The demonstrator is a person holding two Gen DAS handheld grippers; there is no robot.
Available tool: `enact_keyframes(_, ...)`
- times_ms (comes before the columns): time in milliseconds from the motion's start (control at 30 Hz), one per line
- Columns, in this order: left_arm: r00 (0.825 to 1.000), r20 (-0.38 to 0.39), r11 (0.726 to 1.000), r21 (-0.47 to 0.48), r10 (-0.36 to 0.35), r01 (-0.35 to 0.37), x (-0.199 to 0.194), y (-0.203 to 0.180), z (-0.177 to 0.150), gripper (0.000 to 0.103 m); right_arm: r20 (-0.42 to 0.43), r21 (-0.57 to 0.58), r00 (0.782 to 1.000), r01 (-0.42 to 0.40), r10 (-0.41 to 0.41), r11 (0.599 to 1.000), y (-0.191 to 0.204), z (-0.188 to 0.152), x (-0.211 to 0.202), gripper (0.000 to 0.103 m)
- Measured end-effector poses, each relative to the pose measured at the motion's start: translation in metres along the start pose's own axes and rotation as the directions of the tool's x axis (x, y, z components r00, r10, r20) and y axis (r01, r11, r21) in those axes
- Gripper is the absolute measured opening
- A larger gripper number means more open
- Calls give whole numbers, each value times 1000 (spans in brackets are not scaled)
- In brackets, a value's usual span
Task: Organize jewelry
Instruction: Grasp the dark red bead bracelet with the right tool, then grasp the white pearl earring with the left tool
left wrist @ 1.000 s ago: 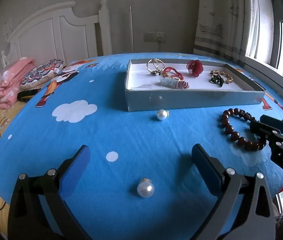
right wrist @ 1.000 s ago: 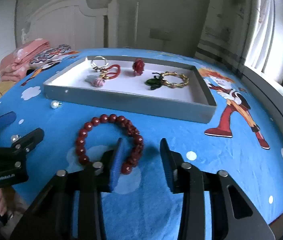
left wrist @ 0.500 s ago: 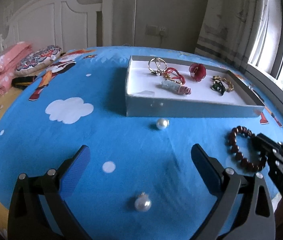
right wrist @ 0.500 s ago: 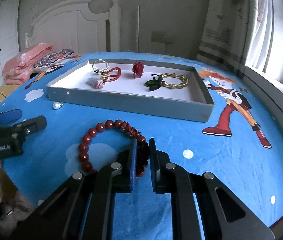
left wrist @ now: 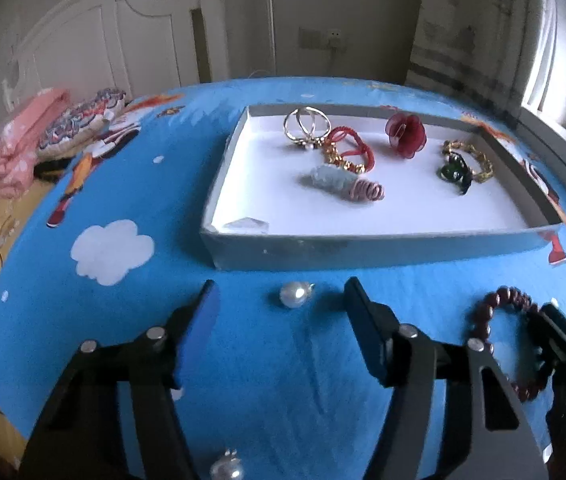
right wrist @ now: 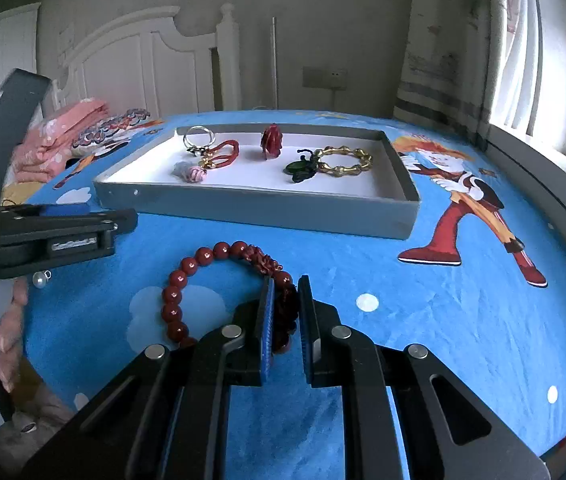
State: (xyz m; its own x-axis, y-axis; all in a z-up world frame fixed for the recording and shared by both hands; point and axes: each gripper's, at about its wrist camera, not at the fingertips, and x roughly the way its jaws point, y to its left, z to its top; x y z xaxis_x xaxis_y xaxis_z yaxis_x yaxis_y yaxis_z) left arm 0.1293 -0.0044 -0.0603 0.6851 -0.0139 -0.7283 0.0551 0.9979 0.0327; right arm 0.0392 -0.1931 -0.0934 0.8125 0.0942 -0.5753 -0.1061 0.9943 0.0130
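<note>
On the blue cartoon bedsheet (right wrist: 463,320), in front of the grey tray (right wrist: 267,210), the red bead bracelet (right wrist: 211,276) lies flat, its loop stretching from the right gripper (right wrist: 285,304) toward the tray. That gripper's jaws are closed on the bracelet's near side. The left gripper (left wrist: 281,312) is wide open, holding nothing, with a pearl (left wrist: 293,295) between its tips. A gold bangle (right wrist: 343,162), red flower (right wrist: 271,140) and rings (right wrist: 199,138) lie in the tray. Only the left view shows a second pearl (left wrist: 225,470) under the gripper.
</note>
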Motion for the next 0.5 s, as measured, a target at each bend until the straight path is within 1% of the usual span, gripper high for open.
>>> enact_keyframes(67, 1000, 4, 1000, 13, 13, -13, 1, -3, 1, 60, 1, 5, 1000, -1, 1, 1000, -2, -1, 0, 13)
enact_keyframes(167, 1000, 19, 999, 30, 17, -17, -1, -9, -1, 53, 2, 2, 1000, 3, -3, 1000, -3, -1, 0, 13)
enact_keyframes(233, 999, 38, 999, 45, 14, -15, -3, -12, -4, 46, 0, 2, 1000, 10, -10, 1000, -2, 0, 0, 13)
enact_keyframes(300, 999, 44, 998, 57, 18, -21, -3, -14, -4, 45, -1, 1, 1000, 22, -22, 1000, -1, -1, 0, 13)
enact_keyframes(467, 999, 42, 999, 44, 10, -12, -2, -13, -4, 45, -3, -8, 998, 60, -60, 998, 3, -1, -1, 13)
enact_keyframes(500, 999, 43, 999, 42, 4, -6, -2, -12, -5, 43, -5, -9, 998, 66, -66, 998, 3, -1, -1, 13)
